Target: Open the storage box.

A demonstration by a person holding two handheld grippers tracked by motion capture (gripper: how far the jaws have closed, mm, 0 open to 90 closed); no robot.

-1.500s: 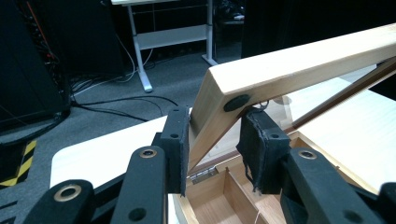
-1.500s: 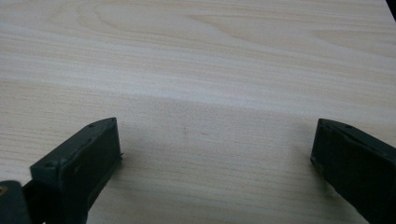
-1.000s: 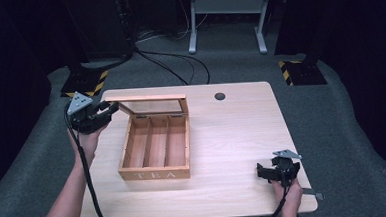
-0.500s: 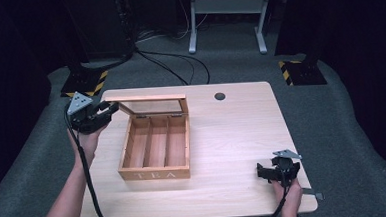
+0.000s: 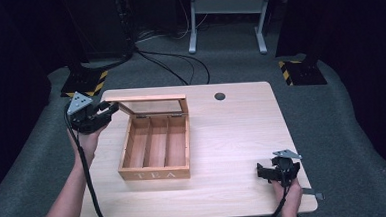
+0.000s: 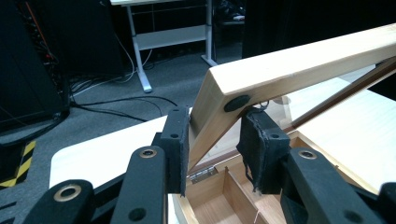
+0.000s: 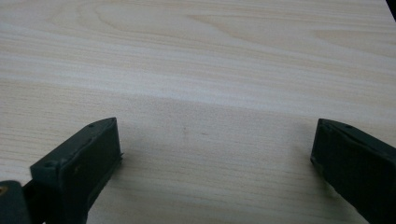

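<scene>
A wooden tea box (image 5: 153, 160) with three empty compartments stands left of the table's middle. Its glass-paned lid (image 5: 153, 97) is raised and tilted back. My left gripper (image 5: 112, 108) is at the lid's left end, shut on the wooden lid frame. In the left gripper view the pads (image 6: 175, 140) press both sides of the lid frame (image 6: 289, 70) near its corner, above the hinge (image 6: 203, 173). My right gripper (image 5: 261, 169) rests near the table's front right corner, pointing left. Its jaws (image 7: 215, 149) are open wide over bare wood (image 7: 196, 56).
A dark round grommet (image 5: 220, 96) is set in the table's far edge. Behind the table, cables (image 5: 174, 69) run over grey carpet, with a white desk frame (image 5: 226, 16) and yellow-black striped bases (image 5: 87, 84) farther back.
</scene>
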